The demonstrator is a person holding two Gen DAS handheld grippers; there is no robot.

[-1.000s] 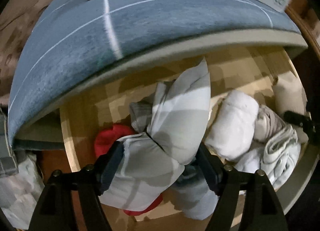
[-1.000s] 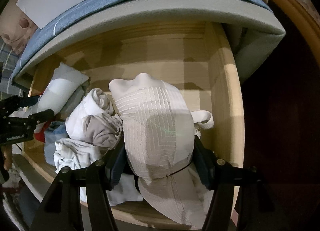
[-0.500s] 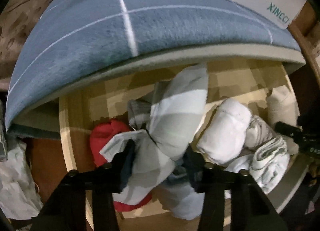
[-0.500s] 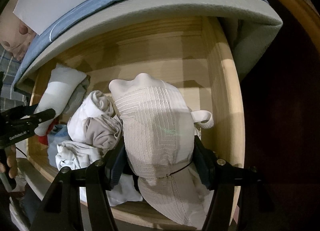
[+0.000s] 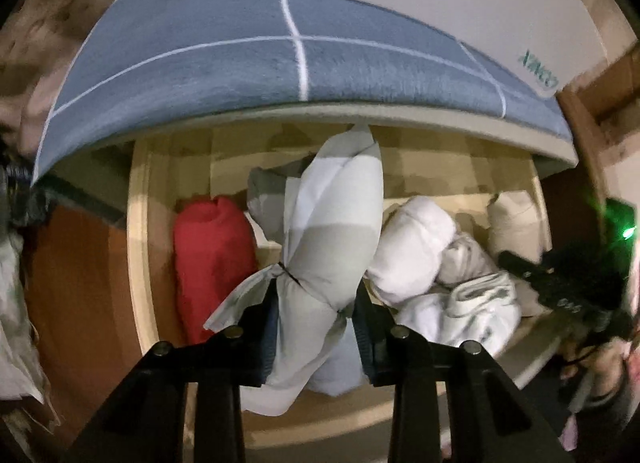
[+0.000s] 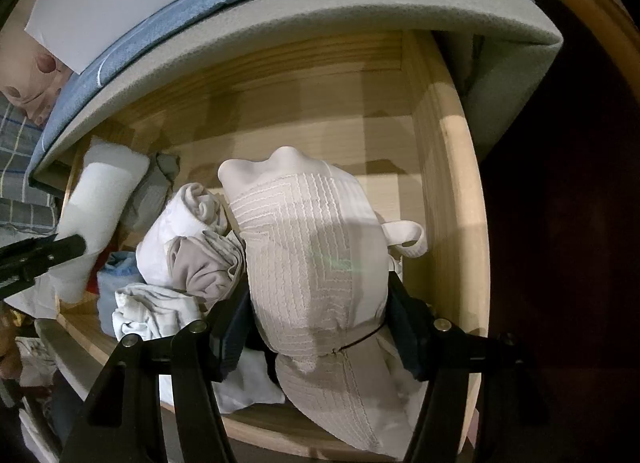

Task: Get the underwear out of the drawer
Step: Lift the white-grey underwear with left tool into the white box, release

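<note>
Both bundles stood upright above the wooden drawer [image 5: 138, 247], long axes running away from the jaws: the left gripper [image 5: 316, 323], just closing, pinched the grey-and-white roll [image 5: 332, 231], the right gripper [image 6: 320, 327] clasped the cream ribbed roll [image 6: 316, 263].

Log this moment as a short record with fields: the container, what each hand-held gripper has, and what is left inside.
container: open wooden drawer
left hand-held gripper: jaws have just been closing, now pinched on the grey-and-white bundle
right hand-held gripper: clamped on the cream textured bundle
left in drawer: red roll, white roll, beige roll, pale striped piece
above drawer: blue mat
</note>
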